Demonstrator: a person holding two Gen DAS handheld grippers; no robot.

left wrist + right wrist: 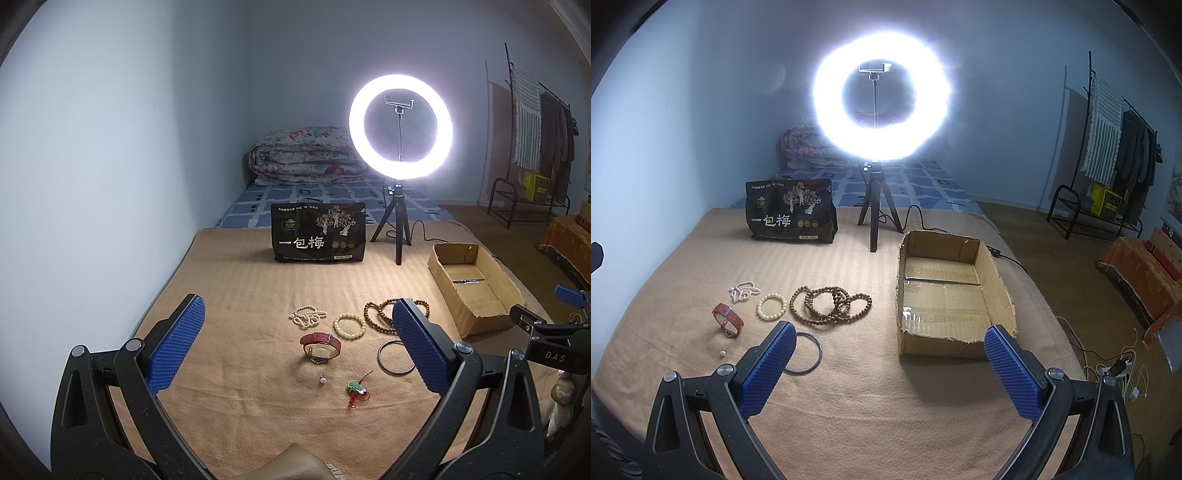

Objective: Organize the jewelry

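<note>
Jewelry lies scattered on the tan blanket before you, none of it in the cardboard box at the right; your left gripper hangs spread wide above the pieces, holding and touching nothing; your right gripper is likewise spread wide and empty, poised between the metal bangle and the box's near wall. Laid out together are a white bead strand, a cream bead bracelet, a tangle of brown wooden beads, a red-strapped watch and a small pearl stud; the ring light on its tripod and a black snack bag stand behind. Only your left camera shows the green pendant on red cord, and the right gripper's black frame at its edge; only your right camera shows the box's taped floor, bare of jewelry.
</note>
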